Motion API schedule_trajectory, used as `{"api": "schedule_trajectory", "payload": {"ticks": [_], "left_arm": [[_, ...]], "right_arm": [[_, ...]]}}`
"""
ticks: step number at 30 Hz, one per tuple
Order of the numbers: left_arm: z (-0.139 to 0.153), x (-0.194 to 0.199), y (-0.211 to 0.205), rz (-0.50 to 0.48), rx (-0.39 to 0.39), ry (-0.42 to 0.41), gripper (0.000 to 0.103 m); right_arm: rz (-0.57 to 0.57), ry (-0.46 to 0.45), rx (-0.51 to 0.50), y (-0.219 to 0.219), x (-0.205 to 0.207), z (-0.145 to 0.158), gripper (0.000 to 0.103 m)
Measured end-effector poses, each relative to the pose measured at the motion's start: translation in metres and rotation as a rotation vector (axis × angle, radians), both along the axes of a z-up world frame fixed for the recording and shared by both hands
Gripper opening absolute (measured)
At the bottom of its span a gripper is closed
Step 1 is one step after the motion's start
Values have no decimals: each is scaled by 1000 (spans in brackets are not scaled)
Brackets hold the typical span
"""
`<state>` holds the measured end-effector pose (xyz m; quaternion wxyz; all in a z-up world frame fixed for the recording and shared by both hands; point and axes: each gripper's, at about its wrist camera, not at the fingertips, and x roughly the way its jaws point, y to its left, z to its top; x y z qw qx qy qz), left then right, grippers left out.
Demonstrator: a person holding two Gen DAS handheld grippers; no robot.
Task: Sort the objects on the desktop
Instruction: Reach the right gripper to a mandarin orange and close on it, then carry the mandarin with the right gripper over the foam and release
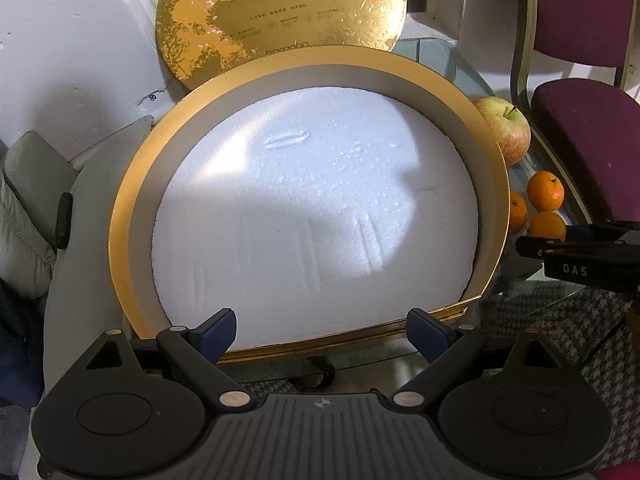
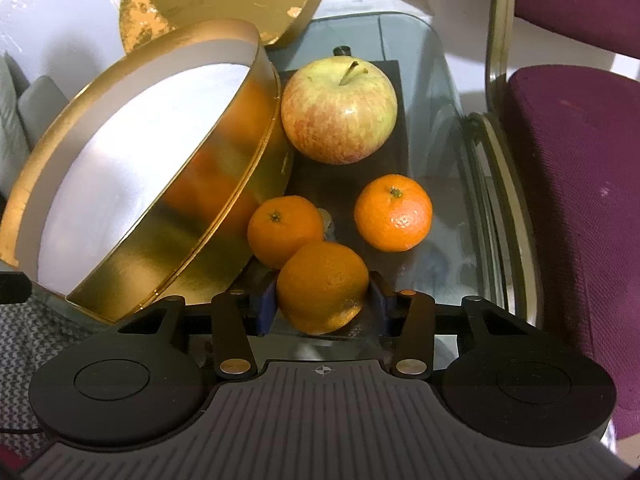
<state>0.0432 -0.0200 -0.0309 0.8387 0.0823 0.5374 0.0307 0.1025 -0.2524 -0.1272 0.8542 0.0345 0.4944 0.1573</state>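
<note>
A round gold box point(image 1: 120, 216) lined with white foam point(image 1: 312, 208) lies on the glass table. My left gripper point(image 1: 322, 332) hangs over the box's near rim. Its jaws stand wide apart and nothing is pressed between the blue pads point(image 1: 218, 332). To the right of the box point(image 2: 180, 208) lie an apple point(image 2: 339, 110) and three mandarins. My right gripper point(image 2: 322, 308) is shut on the nearest mandarin point(image 2: 322, 288), one pad on each side of it. Two other mandarins point(image 2: 285, 232) point(image 2: 394, 212) lie loose just beyond. The left wrist view shows the right gripper's black fingers point(image 1: 576, 248) beside the fruit.
The gold lid point(image 1: 280, 12) leans against the white wall behind the box. A purple chair point(image 2: 580, 200) stands close along the table's right edge point(image 2: 484, 200). A dark board point(image 2: 320, 184) lies under the fruit. Grey cushions point(image 1: 28, 208) are at the left.
</note>
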Motion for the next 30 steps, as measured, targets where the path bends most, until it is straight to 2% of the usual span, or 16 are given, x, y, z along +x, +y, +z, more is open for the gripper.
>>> {"api": "schedule_trajectory", "payload": {"ticks": [6, 11, 17, 24, 30], "left_arm": [[5, -9, 4, 3, -23, -22, 93], [9, -18, 17, 38, -44, -54, 95], [13, -31, 43, 101, -72, -88, 95], [19, -44, 79, 199, -64, -135, 96], [20, -55, 110, 283, -48, -160, 99]], "right_arm": [[-23, -2, -19, 0, -13, 14, 47], [-61, -24, -37, 4, -30, 41, 48], [-51, -85, -58, 24, -47, 79, 48], [35, -155, -79, 69, -49, 114, 48], [141, -157, -106, 120, -38, 112, 48]]}}
